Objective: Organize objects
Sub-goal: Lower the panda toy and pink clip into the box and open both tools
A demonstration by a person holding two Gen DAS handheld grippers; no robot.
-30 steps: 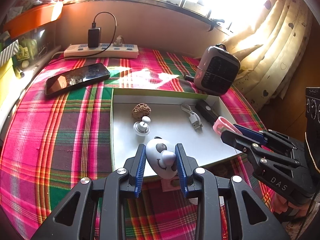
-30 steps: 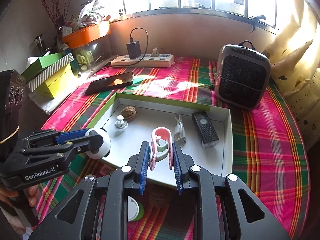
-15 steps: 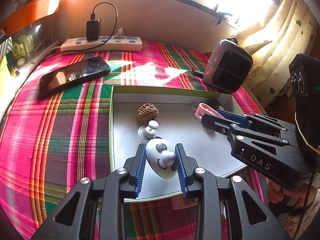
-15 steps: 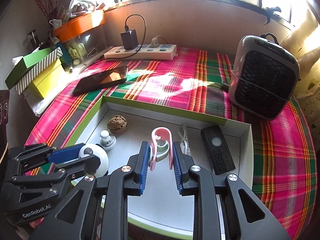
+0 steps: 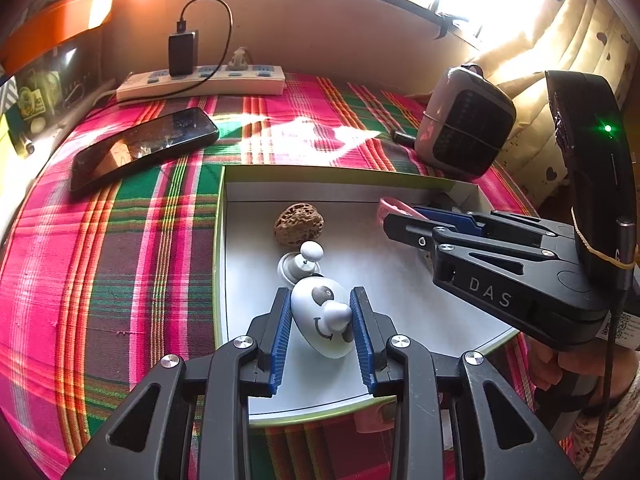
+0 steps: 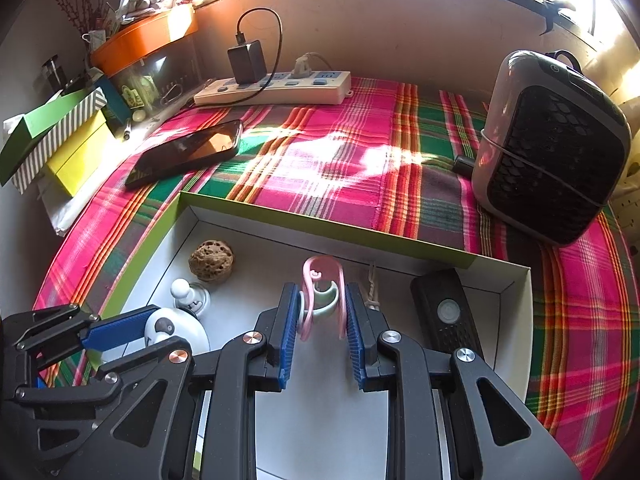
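Observation:
A shallow white box with a green rim (image 5: 219, 240) (image 6: 320, 224) lies on the plaid cloth. My left gripper (image 5: 322, 312) is shut on a white egg-shaped panda toy (image 5: 320, 322) over the box's near left part. My right gripper (image 6: 322, 312) is shut on a pink and pale green clip (image 6: 322, 296) over the box's middle. In the box lie a brown pitted nut (image 5: 298, 226) (image 6: 211, 260), a small white knob figure (image 5: 302, 262) (image 6: 188, 298), a white cable (image 6: 373, 284) and a black remote (image 6: 448, 316). The right gripper (image 5: 400, 220) shows from the side in the left wrist view.
A black phone (image 5: 144, 146) (image 6: 186, 152) lies left of the box. A power strip with a charger (image 5: 200, 82) (image 6: 276, 84) runs along the back wall. A small grey heater (image 5: 464, 124) (image 6: 556, 148) stands at the right. Boxes (image 6: 60, 136) are stacked far left.
Both grippers have moved forward and down over the box with their objects still held. The right gripper has gone further in, toward the back wall of the box.

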